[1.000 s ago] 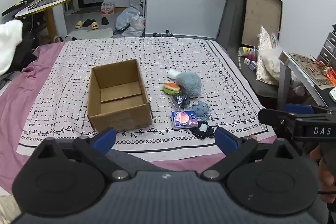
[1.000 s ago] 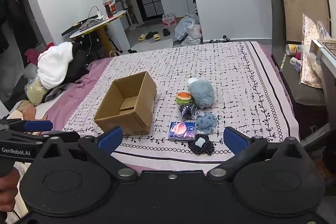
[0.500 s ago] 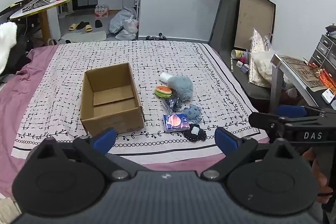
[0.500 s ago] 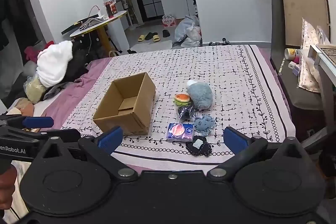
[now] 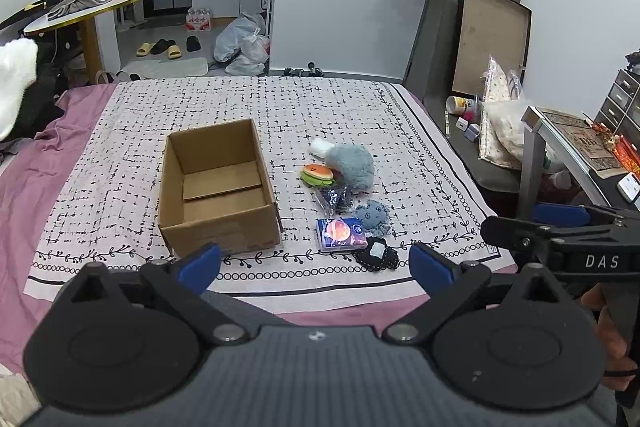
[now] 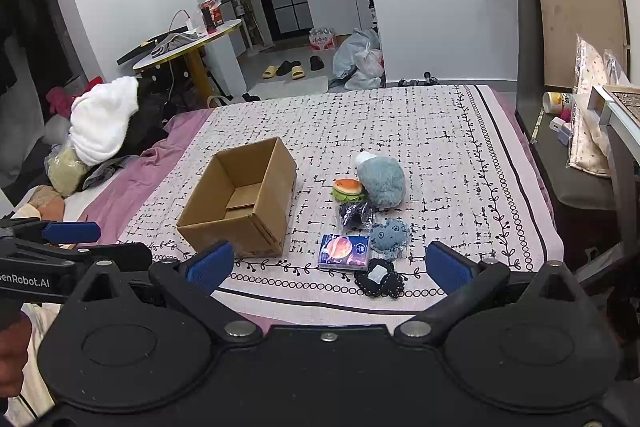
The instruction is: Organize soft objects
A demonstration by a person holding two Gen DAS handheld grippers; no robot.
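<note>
Here, both tools, left point(image 5: 314, 263) and right point(image 6: 328, 263), gape empty above the bed point(image 5: 352, 107); toys point(image 5: 352, 167) lie beside the box point(image 5: 218, 187).

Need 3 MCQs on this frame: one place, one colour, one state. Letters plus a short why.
1. The burger plush lies where relative to the cardboard box?
A. inside it B. on the bed beside it C. on the floor
2. The biggest plush is mainly:
A. grey-blue B. red C. yellow
3. The left gripper is:
A. shut on a toy B. open, holding nothing C. inside the box

Answers: B, it sits on the patterned cover right of the box; A, fuzzy grey-blue body; B, its fingers stand wide apart.
</note>
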